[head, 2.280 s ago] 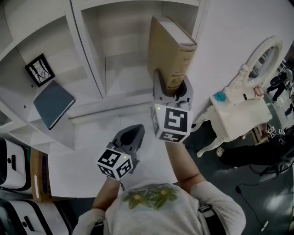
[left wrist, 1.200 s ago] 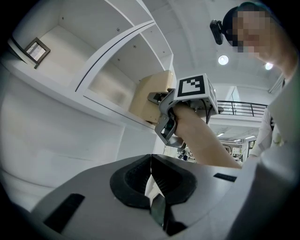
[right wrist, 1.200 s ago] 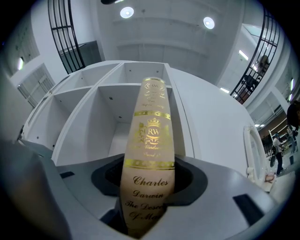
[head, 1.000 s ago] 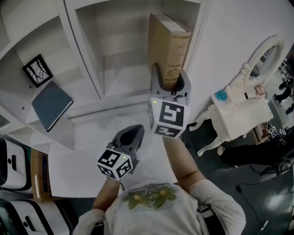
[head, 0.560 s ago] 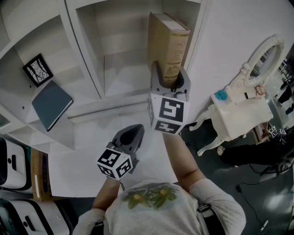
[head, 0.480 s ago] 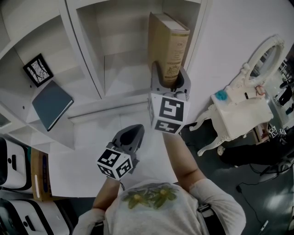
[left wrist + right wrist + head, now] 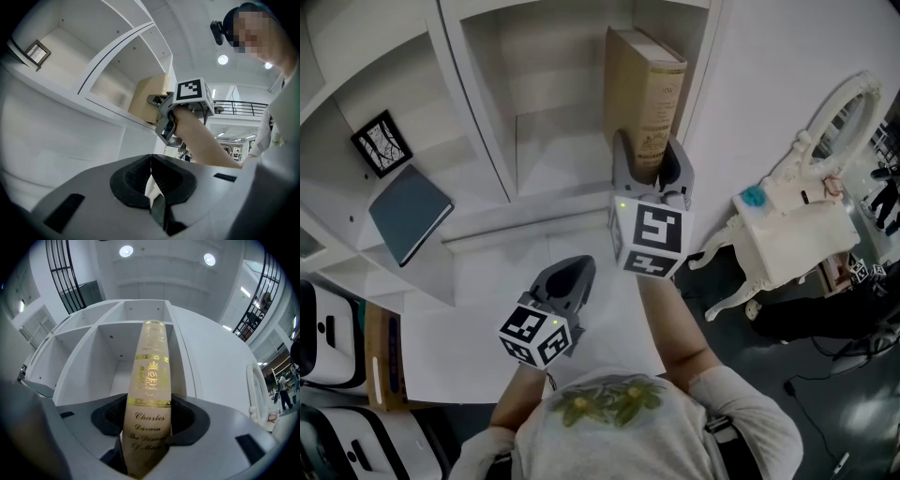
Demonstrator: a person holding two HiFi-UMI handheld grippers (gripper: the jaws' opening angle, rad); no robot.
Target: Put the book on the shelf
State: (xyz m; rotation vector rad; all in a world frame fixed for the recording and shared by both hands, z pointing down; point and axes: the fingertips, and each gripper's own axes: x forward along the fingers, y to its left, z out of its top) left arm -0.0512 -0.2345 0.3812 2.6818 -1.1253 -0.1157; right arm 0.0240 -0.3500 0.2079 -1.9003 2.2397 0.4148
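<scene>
Right tool tight on upright tan book in right-hand compartment of white shelf; left tool closed, empty.

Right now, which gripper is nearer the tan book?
Right. The right gripper clamps the tan book by its spine at the shelf; the left gripper hangs shut and empty, below and apart from it.

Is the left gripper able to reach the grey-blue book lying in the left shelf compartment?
Probably yes: the left gripper is shut and empty, the grey-blue book lies uncovered on the open shelf, and nothing stands between them.
</scene>
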